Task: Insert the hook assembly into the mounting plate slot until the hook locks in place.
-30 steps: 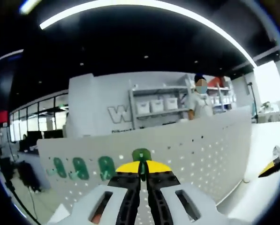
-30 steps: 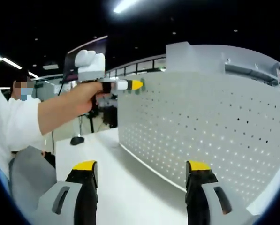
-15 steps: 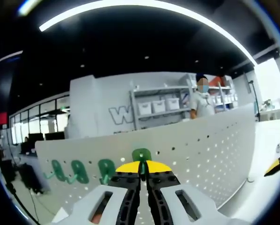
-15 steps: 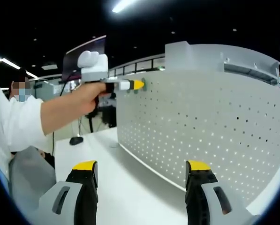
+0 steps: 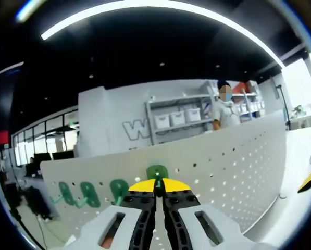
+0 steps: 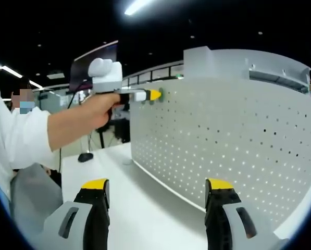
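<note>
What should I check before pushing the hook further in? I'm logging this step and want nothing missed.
1. Left claw shut on the green hook: ok; jaws together with the hook at their yellow tips.
2. Hook at the white pegboard: ok; it sits against the panel near its top edge.
3. Hook locked in its slot: cannot tell; the claw hides the joint.
4. Neighbouring mounted green hooks apart from the held one: ok.
5. Right claw out of the way: ok; open, empty, low over the white table.
6. Pegboard and left claw in sight from the right gripper view: ok.
</note>
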A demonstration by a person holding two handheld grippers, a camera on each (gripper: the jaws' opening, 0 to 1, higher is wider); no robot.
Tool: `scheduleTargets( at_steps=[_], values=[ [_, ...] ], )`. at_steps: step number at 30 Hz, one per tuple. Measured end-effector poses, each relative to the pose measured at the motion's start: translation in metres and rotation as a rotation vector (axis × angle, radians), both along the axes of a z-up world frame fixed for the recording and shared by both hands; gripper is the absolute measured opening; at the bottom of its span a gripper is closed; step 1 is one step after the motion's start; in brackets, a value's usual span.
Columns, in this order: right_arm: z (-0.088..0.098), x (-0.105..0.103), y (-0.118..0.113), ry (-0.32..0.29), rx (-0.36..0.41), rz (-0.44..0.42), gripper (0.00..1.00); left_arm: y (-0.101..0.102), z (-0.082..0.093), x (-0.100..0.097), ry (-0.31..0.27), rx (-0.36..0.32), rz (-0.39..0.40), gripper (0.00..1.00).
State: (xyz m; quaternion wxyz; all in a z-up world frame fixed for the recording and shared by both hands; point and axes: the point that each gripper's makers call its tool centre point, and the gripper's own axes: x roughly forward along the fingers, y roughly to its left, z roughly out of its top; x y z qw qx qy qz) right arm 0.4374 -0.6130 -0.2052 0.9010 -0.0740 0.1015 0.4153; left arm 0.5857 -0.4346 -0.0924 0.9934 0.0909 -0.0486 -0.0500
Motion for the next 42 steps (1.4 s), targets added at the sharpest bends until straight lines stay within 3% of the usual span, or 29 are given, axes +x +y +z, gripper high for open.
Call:
scheduleTargets(
  at_steps=[4,22,42],
  values=[
    [-0.003,0.0,0.0,0.007,-0.003,0.001,0.75,0.0,0.0,-0.001,-0.013,0.024,0.007,0.03],
    [0.001,0.002,0.006,-0.01,-0.024,0.018,0.74,0.001,-0.005,-0.001,-0.078,-0.008,0.03,0.03],
    [-0.007,0.004,-0.001,0.004,-0.031,0.006,0.74,-0.001,-0.01,0.006,-0.107,0.093,0.067,0.03]
  ],
)
